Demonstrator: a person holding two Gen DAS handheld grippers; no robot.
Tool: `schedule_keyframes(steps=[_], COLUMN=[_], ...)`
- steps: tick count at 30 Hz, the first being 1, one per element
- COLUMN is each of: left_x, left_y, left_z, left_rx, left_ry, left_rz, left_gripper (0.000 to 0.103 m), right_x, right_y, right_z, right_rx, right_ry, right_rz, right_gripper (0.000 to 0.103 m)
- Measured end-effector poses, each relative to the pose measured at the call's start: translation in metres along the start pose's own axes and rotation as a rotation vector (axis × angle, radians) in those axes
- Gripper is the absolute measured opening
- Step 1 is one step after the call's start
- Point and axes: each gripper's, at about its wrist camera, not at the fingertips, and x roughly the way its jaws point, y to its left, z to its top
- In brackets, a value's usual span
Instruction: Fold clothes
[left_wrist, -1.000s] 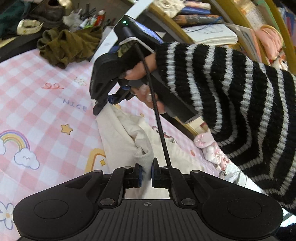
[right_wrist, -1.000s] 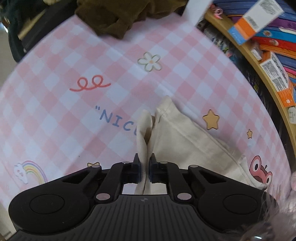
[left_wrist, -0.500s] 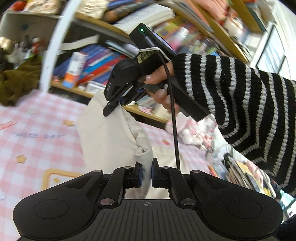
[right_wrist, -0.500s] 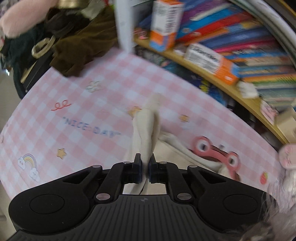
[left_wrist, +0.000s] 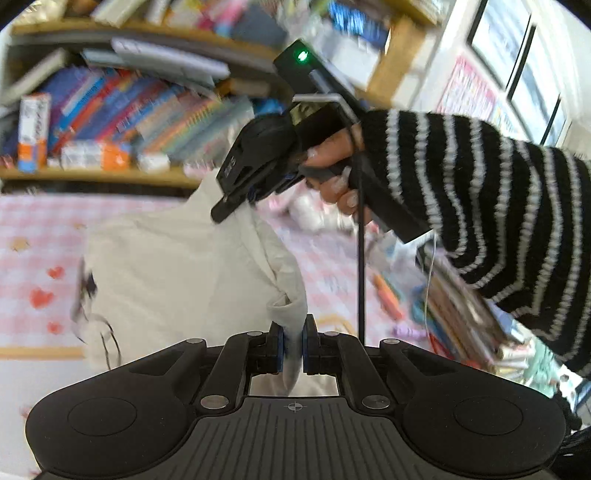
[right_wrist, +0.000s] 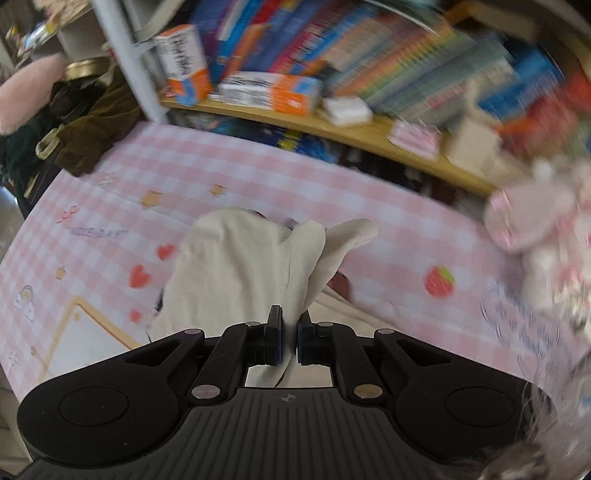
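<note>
A cream garment hangs lifted above the pink checked cloth, stretched between both grippers. My left gripper is shut on one bunched edge of it. In the left wrist view the right gripper pinches another corner higher up, held by a hand in a black and white striped sleeve. In the right wrist view my right gripper is shut on a fold of the cream garment, which drapes down toward the pink checked cloth. A dark print shows at the garment's left edge.
A wooden bookshelf full of books and boxes runs behind the pink cloth. A dark olive garment lies at the far left corner. A pink plush toy sits on the right. Books and small items lie at the right edge.
Both grippers have risen with the cream garment, lifting it off the cloth so it hangs more spread out. The views have tilted up toward the bookshelf.
</note>
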Motion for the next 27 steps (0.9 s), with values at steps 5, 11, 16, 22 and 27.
schedule_keyframes(steps=[5, 11, 16, 22, 27], left_x=[0.048, 0.069, 0.075, 0.056, 0.008], left_y=[-0.038, -0.065, -0.076, -0.086, -0.085], left_z=[-0.024, -0.042, -0.048, -0.046, -0.035], left_rx=[0.078, 0.117, 0.142, 0.25, 0.279], left_ry=[0.123, 0.173, 0.172, 0.087, 0.015], left_rz=[0.096, 0.202, 0.278, 0.351, 0.369], left_gripper=[0.008, 0.013, 0.02, 0.005, 0.005], right_x=[0.02, 0.035, 0.033, 0.012, -0.03], right_y=[-0.058, -0.112, -0.129, -0.13, -0.125], right_z=[-0.039, -0.073, -0.079, -0.078, -0.083], right_rx=[0.131, 0.264, 0.333, 0.329, 0.312], right_ry=[0.004, -0.019, -0.085, -0.146, -0.236], right_rz=[0.066, 0.132, 0.162, 0.247, 0.34], right_gripper=[0.007, 0.016, 0.023, 0.007, 0.007])
